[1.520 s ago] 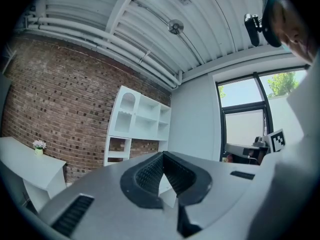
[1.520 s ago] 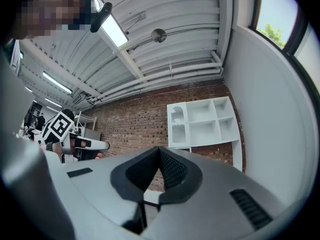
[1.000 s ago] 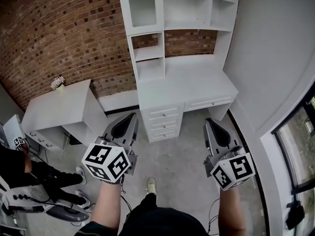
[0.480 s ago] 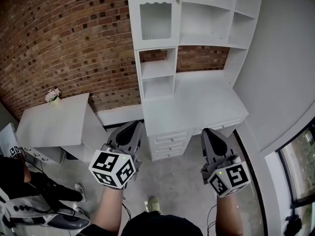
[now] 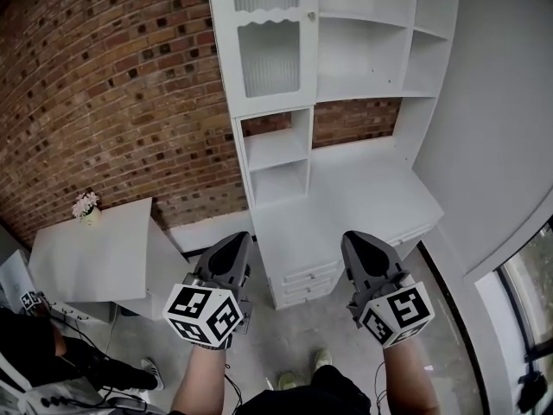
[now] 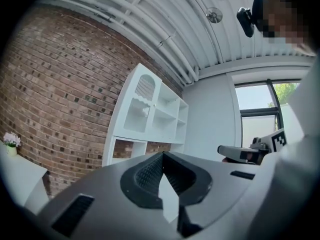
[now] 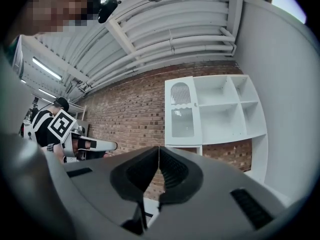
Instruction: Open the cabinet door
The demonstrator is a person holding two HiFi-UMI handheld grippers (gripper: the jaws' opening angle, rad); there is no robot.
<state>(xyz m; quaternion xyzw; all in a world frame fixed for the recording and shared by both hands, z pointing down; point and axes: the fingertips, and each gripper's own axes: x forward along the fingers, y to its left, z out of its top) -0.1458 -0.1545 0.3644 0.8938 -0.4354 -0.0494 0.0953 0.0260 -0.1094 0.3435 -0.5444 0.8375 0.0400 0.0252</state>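
Observation:
The cabinet door [image 5: 268, 46] is a white-framed, ribbed-glass door at the top left of a white shelf unit, and it is closed. A small knob [image 5: 311, 15] sits on its right edge. My left gripper [image 5: 235, 242] and right gripper [image 5: 354, 237] are held level side by side in front of the desk, well below and short of the door. Both have their jaws shut with nothing between them. The door [image 6: 141, 109] shows ahead in the left gripper view beyond the left gripper [image 6: 162, 155]. In the right gripper view the door [image 7: 182, 115] stands above the right gripper [image 7: 159, 148].
A white desk [image 5: 380, 188] with drawers [image 5: 304, 284] stands under the shelves against the brick wall [image 5: 112, 93]. A white side table [image 5: 95, 258] with a flower pot [image 5: 85, 206] is at the left. A seated person [image 5: 43, 361] is at the lower left, a grey wall [image 5: 501, 102] at the right.
Both grippers and the view have moved forward toward the desk and shelf unit. The cabinet door now looks larger and nearer. Both jaws stayed shut.

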